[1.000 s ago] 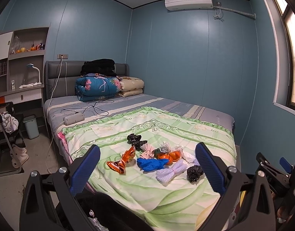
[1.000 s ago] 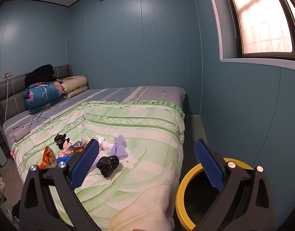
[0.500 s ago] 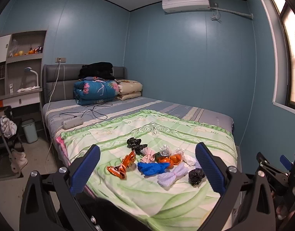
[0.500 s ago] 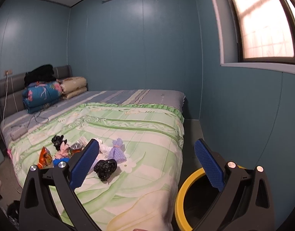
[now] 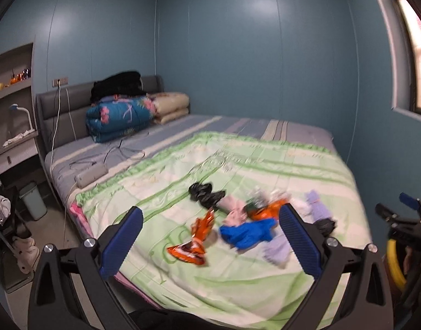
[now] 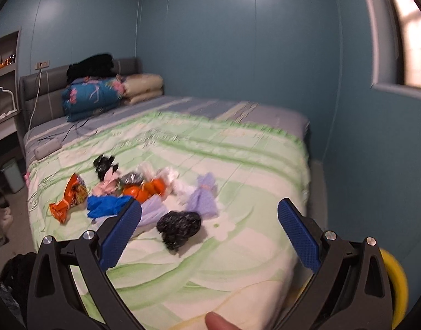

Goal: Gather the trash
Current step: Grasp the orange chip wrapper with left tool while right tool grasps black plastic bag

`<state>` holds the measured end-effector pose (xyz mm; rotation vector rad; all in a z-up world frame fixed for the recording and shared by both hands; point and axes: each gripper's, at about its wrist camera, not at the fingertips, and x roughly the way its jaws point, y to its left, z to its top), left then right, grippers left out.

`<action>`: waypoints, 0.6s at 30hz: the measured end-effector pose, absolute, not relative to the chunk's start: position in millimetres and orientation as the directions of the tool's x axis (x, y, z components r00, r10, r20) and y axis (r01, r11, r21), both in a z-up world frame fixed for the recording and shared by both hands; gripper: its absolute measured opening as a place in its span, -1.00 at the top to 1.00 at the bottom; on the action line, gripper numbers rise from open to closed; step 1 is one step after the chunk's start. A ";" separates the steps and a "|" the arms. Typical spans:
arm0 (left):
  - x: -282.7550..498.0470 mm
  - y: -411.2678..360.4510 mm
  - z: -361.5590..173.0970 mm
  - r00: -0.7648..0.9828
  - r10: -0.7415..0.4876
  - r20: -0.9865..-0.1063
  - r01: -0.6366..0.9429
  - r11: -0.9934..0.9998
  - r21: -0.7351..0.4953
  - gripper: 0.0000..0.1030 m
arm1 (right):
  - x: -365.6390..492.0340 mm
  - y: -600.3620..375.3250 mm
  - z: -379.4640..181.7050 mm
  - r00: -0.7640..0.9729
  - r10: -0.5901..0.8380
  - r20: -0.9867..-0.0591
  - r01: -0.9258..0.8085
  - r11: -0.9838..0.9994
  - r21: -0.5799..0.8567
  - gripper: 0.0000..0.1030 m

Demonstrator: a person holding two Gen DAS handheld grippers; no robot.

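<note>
Left wrist view: left gripper (image 5: 209, 229) jaws wide apart, nothing between them, hovering off the foot edge of the bed (image 5: 265, 148). Trash sits in a loose cluster on the green quilt (image 5: 238, 283), toward the foot edge: orange snack bag (image 5: 194, 243) nearest the left side, blue wrapper (image 5: 247, 233) just beside it, pink wad (image 5: 232, 209) behind that, black bag (image 5: 205, 194) furthest up the bed, orange wrapper (image 5: 265, 211) mid-cluster, lilac bundle (image 5: 316, 206) toward the right side. Frame is motion-blurred, small details not readable. Right gripper (image 5: 403, 214) shows at the right margin of this view, near a yellow bin rim (image 5: 392, 261) on the floor by the bed's foot corner. Right wrist view: right gripper (image 6: 209, 228) jaws also wide apart and empty, over the quilt (image 6: 238, 261) near the foot edge. Closest to it is a crumpled black bag (image 6: 180, 227), lying between the fingers' line of sight but not touched. Lilac bundle (image 6: 203, 199) just behind it, orange wrapper (image 6: 145, 188) and blue wrapper (image 6: 107, 205) further left, snack bag (image 6: 70, 195) at the left edge of the cluster, second black bag (image 6: 104, 165) at the back. Yellow bin (image 6: 394, 275) partly hidden behind the right finger, off the bed's right foot corner. A fingertip (image 6: 217, 321) pokes in at the bottom. Folded bedding (image 6: 92, 96) stacked at the headboard end, well apart from the trash.
</note>
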<state>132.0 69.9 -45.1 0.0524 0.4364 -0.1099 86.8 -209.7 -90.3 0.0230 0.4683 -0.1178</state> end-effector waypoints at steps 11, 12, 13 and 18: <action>222.6 92.0 -126.8 0.774 -0.172 -0.609 0.226 0.974 0.013 -0.85 | 151.7 -202.5 -151.0 0.772 -0.065 -0.632 0.104 0.994 0.024 -0.84; 233.0 92.0 -134.8 0.759 -0.179 -0.627 0.235 0.972 0.007 -0.85 | 155.2 -201.6 -156.3 0.762 -0.057 -0.645 0.098 0.995 0.028 -0.84; 240.2 90.9 -140.6 0.753 -0.176 -0.633 0.236 0.972 0.010 -0.85 | 158.0 -201.4 -160.7 0.755 -0.053 -0.653 0.099 0.995 0.034 -0.84; 271.4 84.5 -161.9 0.723 -0.165 -0.671 0.242 0.970 0.023 -0.85 | 175.3 -201.7 -175.2 0.727 -0.061 -0.684 0.112 0.993 0.030 -0.84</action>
